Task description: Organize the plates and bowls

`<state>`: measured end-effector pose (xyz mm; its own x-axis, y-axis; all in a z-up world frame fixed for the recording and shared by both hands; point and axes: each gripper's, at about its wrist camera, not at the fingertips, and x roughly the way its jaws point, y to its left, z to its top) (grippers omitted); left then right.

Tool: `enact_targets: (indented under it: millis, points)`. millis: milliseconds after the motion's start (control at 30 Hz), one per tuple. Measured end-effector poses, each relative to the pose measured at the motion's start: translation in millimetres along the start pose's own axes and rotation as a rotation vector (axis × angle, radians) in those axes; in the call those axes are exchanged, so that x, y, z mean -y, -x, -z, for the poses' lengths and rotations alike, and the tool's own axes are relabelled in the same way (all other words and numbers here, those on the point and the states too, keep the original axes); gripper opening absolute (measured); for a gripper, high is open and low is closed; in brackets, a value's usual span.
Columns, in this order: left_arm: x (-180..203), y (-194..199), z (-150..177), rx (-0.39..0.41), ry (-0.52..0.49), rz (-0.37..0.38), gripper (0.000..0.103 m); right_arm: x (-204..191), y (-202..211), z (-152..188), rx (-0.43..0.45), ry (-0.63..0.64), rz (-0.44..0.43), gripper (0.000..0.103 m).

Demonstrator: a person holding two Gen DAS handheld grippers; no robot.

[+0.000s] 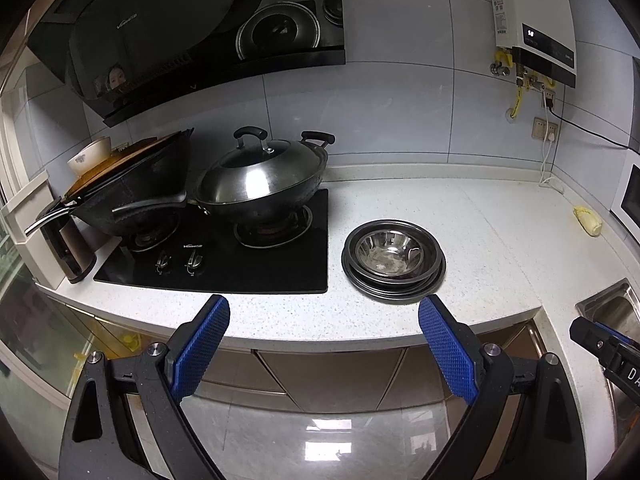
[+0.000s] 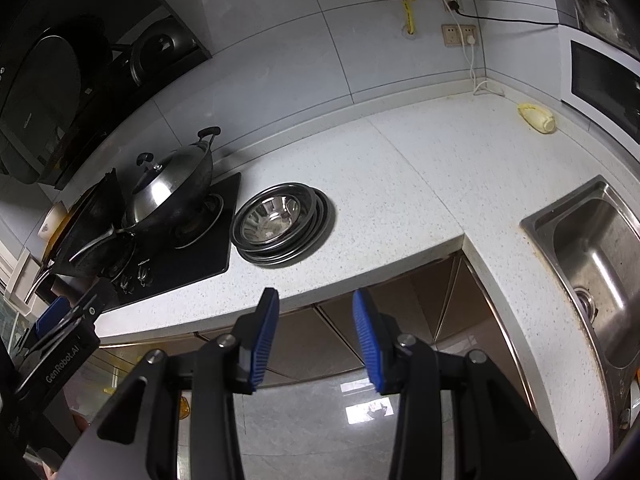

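A steel bowl [image 1: 390, 250] sits nested on a stack of dark-rimmed steel plates [image 1: 394, 286] on the white counter, just right of the stove. The same bowl [image 2: 276, 212] and plates [image 2: 292, 254] show in the right wrist view. My left gripper [image 1: 324, 308] is open and empty, held off the counter's front edge, short of the stack. My right gripper [image 2: 316, 300] is open and empty, also off the front edge. Each gripper shows at the edge of the other's view, the right one [image 1: 600, 340] and the left one [image 2: 60, 316].
A black gas stove [image 1: 224, 252] holds a lidded wok [image 1: 260, 180] and a tilted black pan [image 1: 132, 196]. A steel sink [image 2: 592, 264] is set in the counter at right. A yellow cloth [image 2: 536, 117] lies near the back corner by a microwave [image 2: 604, 84].
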<state>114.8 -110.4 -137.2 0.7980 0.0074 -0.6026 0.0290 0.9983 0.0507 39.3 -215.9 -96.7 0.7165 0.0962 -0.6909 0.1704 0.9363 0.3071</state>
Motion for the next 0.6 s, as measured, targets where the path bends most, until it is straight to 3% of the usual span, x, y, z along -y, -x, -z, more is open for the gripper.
enact_targets:
  millis: [600]
  points:
    - [-2.9,-5.9,-3.7,-0.007,0.012,-0.003,0.093,-4.3,-3.2,-2.9,-0.001,0.005,0.003,0.037]
